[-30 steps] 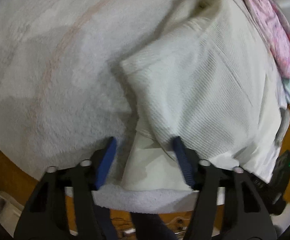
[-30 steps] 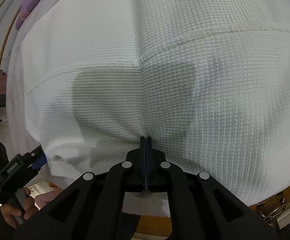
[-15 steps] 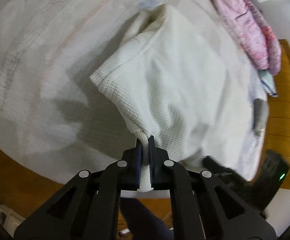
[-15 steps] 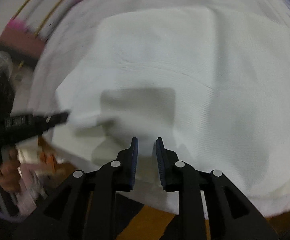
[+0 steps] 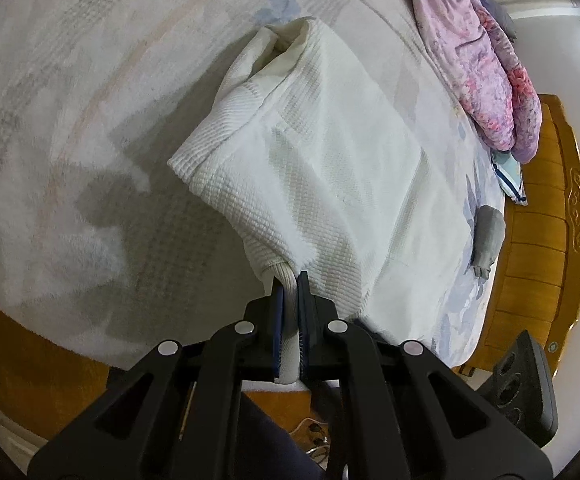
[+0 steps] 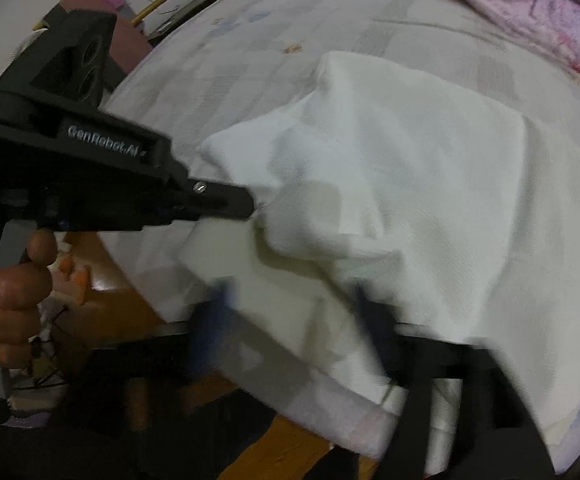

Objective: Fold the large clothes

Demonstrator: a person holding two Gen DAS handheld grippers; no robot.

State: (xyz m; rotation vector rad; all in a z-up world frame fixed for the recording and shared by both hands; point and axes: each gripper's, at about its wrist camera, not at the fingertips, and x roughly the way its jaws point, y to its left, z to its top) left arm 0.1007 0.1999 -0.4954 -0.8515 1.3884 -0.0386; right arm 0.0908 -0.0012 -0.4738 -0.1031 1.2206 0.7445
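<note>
A white waffle-knit garment (image 5: 322, 168) lies on the bed, partly folded, one end open towards the far side. My left gripper (image 5: 288, 280) is shut on the garment's near edge and lifts it off the bed. In the right wrist view the garment (image 6: 430, 184) fills the right half, and the left gripper (image 6: 249, 200) shows from the side, pinching its edge. My right gripper (image 6: 290, 300) is open, blurred by motion, its blue fingers (image 6: 213, 300) wide apart at the garment's near edge, holding nothing.
The bed has a pale patterned sheet (image 5: 89, 80). A pink and purple blanket (image 5: 486, 72) is heaped at the far right. A small grey cloth (image 5: 488, 236) lies by the wooden bed frame (image 5: 546, 240). Orange floor (image 5: 17, 360) shows below the near edge.
My left gripper closed on the garment's near edge and lifted it. My right gripper, shut a second ago, opened wide and pulled back from the cloth.
</note>
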